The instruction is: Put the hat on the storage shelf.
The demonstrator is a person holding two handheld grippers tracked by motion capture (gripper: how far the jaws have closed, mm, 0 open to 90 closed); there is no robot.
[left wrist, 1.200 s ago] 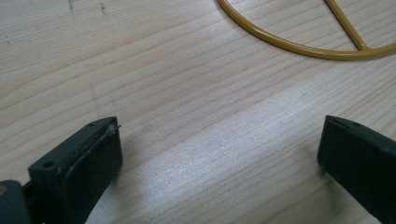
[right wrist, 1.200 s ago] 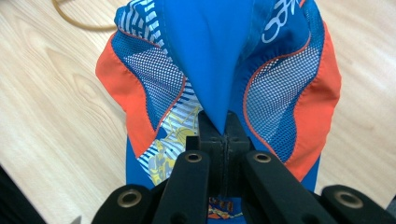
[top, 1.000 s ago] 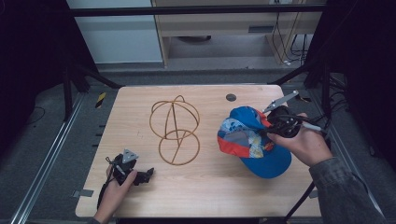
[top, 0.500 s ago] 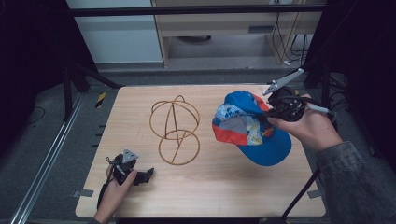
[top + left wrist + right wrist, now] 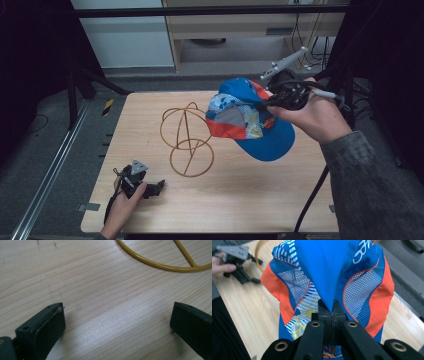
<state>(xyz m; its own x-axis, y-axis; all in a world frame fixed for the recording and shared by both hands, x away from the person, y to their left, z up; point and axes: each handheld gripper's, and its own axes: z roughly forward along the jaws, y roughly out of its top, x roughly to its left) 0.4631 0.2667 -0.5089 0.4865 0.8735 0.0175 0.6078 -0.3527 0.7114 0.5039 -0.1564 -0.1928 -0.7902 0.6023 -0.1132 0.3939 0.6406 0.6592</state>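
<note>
High view: fixed above the near table (image 5: 260, 200) edge, facing forward and down, far enough to take in the whole top and floor beyond.
Left gripper view: low, close over the wood, looking along its open jaws; stand (image 5: 160, 263) ring just ahead of the jaws.
Right gripper view: raised, very close to the cap (image 5: 329, 277) pinched at its jaw tips.
Shared: stand (image 5: 187, 140), cap (image 5: 250, 120), left gripper (image 5: 249, 267) (image 5: 157, 187).

The cap (image 5: 250, 122) hides part of the wire stand (image 5: 186, 140) (its right side), and the left gripper view crops its base ring.
</note>
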